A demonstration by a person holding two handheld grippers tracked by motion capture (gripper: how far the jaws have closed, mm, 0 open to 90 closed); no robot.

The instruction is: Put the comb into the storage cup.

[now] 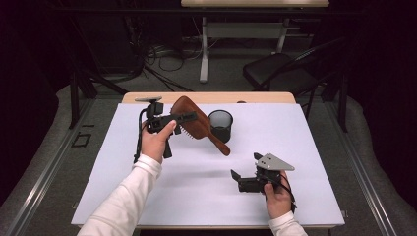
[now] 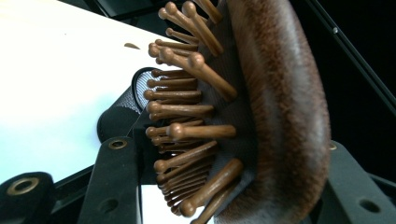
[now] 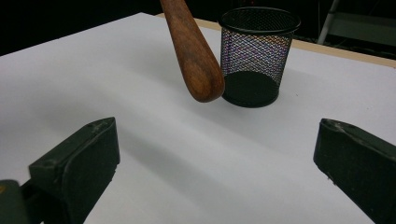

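Left hand-held gripper [image 1: 189, 118] raised, clamped; right hand-held gripper [image 1: 235, 175] resting, jaws apart.

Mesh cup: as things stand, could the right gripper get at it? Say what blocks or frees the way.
Probably yes. The right gripper is open and empty, with bare white table leading to the mesh cup. The hairbrush handle hangs just beside the cup, off the table.

A brown wooden hairbrush [image 1: 194, 120] with wooden round-tipped pins is held off the table, tilted, its oval head up and left of the black mesh cup [image 1: 221, 125] and its handle end lowered just beside the cup.
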